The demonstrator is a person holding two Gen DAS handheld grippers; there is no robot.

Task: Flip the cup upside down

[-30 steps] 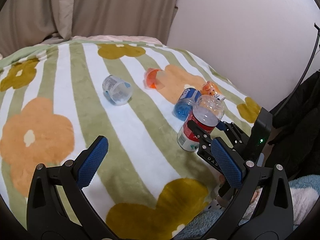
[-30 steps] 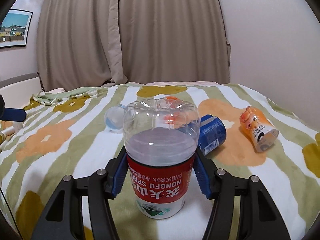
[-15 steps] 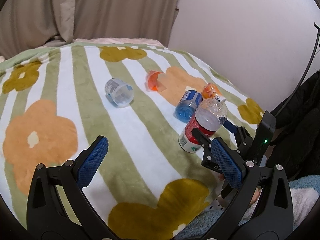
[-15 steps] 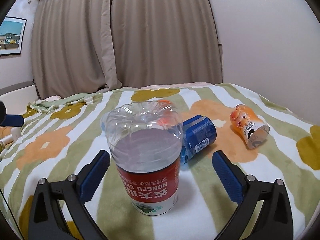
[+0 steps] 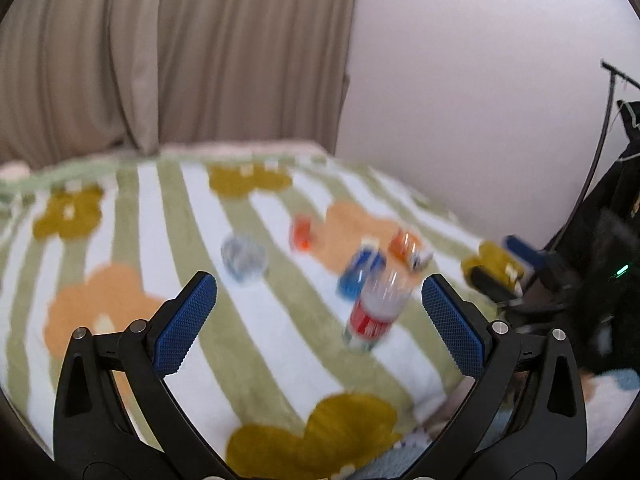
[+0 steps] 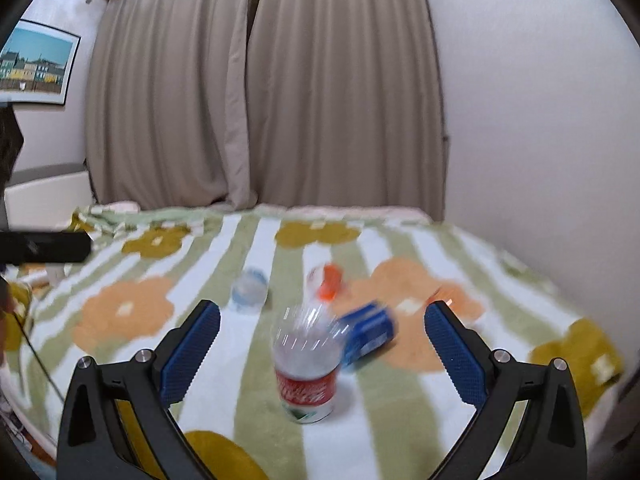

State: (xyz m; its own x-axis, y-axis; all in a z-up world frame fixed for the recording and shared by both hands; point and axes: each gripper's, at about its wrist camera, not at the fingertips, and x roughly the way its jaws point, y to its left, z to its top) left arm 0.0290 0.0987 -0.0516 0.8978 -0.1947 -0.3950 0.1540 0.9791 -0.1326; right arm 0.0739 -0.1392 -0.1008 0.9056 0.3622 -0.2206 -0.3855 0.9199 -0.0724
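Cup of clear plastic with a red label band (image 6: 306, 364) stands mouth-down on the striped floral blanket (image 6: 120, 320), its rounded base uppermost. It sits ahead of the right gripper (image 6: 320, 344), centred between the two blue-padded fingers (image 6: 192, 352) but clear of both; the jaws are spread wide and hold nothing. In the left wrist view the same cup (image 5: 378, 304) appears toward the right-hand finger, untouched, and the left gripper (image 5: 318, 322) is likewise spread wide and empty.

Just behind the cup lies a blue-labelled cup on its side (image 6: 368, 332). Farther back lie a small clear cup (image 6: 249, 290) and an orange cup (image 6: 326, 280).

The left view alone shows an orange figure-printed bottle (image 5: 406, 248) beyond the blue one. The right view alone shows a framed picture (image 6: 36, 64) on the wall. Both views are motion-blurred.
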